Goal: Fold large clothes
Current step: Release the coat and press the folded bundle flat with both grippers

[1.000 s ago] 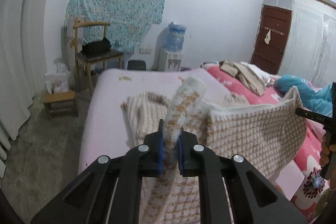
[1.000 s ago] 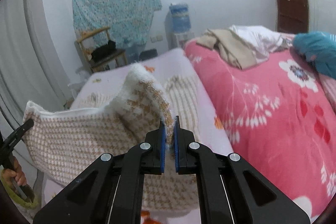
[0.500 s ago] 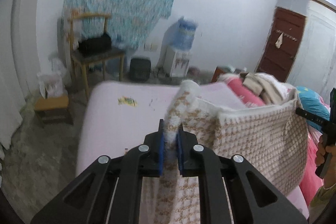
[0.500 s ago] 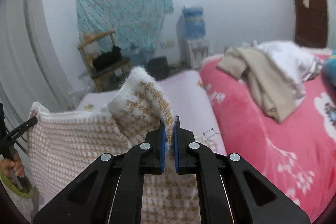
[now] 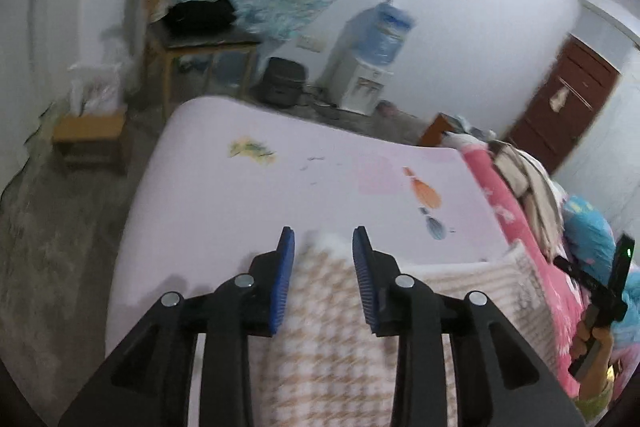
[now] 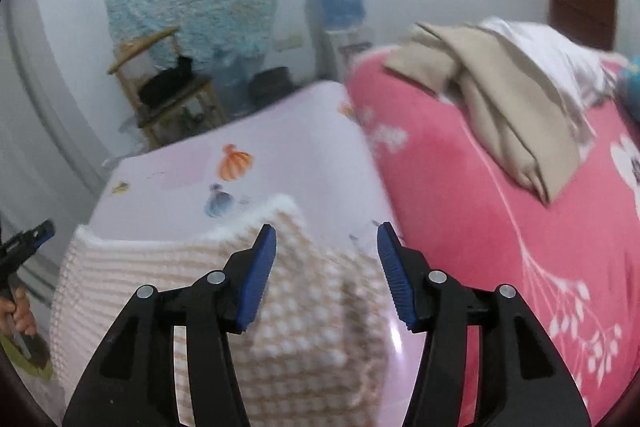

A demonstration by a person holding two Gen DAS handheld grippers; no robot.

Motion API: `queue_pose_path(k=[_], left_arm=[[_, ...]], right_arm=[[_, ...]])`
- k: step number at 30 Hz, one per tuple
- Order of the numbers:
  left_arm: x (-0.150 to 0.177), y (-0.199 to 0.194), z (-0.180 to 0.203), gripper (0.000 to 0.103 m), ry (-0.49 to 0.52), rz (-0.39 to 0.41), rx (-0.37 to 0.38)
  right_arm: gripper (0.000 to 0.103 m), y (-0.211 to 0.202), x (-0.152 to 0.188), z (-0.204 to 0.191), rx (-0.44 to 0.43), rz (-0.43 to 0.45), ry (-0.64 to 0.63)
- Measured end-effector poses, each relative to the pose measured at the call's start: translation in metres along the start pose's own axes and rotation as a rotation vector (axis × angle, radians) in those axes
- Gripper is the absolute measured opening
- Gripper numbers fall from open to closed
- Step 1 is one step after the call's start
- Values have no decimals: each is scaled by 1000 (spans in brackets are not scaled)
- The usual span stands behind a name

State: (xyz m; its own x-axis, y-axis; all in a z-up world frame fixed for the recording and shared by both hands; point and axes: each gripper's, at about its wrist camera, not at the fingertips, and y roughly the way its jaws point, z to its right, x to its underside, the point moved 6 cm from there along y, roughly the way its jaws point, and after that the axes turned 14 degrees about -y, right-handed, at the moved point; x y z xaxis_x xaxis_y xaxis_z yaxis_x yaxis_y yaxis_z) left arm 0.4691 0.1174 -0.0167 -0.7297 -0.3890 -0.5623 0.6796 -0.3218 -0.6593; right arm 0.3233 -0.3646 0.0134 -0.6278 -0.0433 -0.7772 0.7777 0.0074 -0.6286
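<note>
the houndstooth knit garment (image 5: 332, 311) lies on the pale pink bed sheet (image 5: 224, 195), at the near end of the bed, its fuzzy white edge turned toward the far end. a pink floral blanket (image 6: 500, 227) runs alongside it on one side.

the left gripper (image 5: 323, 247) has its jaws opening; the blue pads stand clear on either side of the white-trimmed edge and do not press on it, so the cloth lies free between them. the right gripper (image 6: 326, 241) is opening too, wider, with the knit below and between its fingers but not pinched. neither has hold of anything.

the garment looks thick, fleecy and soft, with some weight for cloth. it should drape and sag rather than hold any shape, and a single layer may stretch or slide off smooth pads. its nap probably grips the sheet a little, so dragging could ruck the layer beneath.

the best holds seem to be the two outer corners of an edge, taken deep enough to catch the trim and the knit together, both grippers level so that the fold lands straight.
</note>
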Motion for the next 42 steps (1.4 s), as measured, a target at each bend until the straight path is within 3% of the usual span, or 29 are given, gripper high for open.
queue_pose_path(k=[4,7,9,11,13,14,16,19,22,25,29,31,33,35,42], left_arm=[[23,46,28,32,57,-177,2],[31,72,21,33,80,-155,-102],[31,74,7,34,41,-132,-145],[26,65,-15,34,-61,-124,-119],[20,53,-35,34,-127,-103,-152],[17,45,-45,32,-142,-86,-183],[14,26,-50,32,-165,-59,-169],[24,-15,-34,32,-95,-23,-108],[62,-48,-3,32,12,-72,4],[113,-69,19,32,93,-149,66],[181,-88,24,32,186,-177,-2],[205,-100,24,32,205,-172,-16],[227,-113,25,42,198,-165,-24],[248,-125,31,59,199,-153,-17],[277,-159,56,94,257,-40,-65]], right_arm=[[47,37,-9,-42,-88,-69,-103],[37,76,0,-45,-121,-172,-85],[15,92,8,-28,-90,-216,-56],[15,85,11,-7,-92,-201,10],[24,69,10,11,-38,-185,45],[37,60,11,20,26,-184,54],[37,37,14,35,96,-170,79],[37,-13,21,29,98,-101,61],[39,-55,39,-7,37,-60,-32],[41,-76,76,-53,-32,-92,-129],[42,-89,136,-86,-33,-156,-165],[49,-99,157,-93,-72,-166,-96],[59,-111,172,-103,-136,-164,-19],[70,-125,183,-119,-142,-160,-11],[90,-168,190,-167,-22,-100,-146]])
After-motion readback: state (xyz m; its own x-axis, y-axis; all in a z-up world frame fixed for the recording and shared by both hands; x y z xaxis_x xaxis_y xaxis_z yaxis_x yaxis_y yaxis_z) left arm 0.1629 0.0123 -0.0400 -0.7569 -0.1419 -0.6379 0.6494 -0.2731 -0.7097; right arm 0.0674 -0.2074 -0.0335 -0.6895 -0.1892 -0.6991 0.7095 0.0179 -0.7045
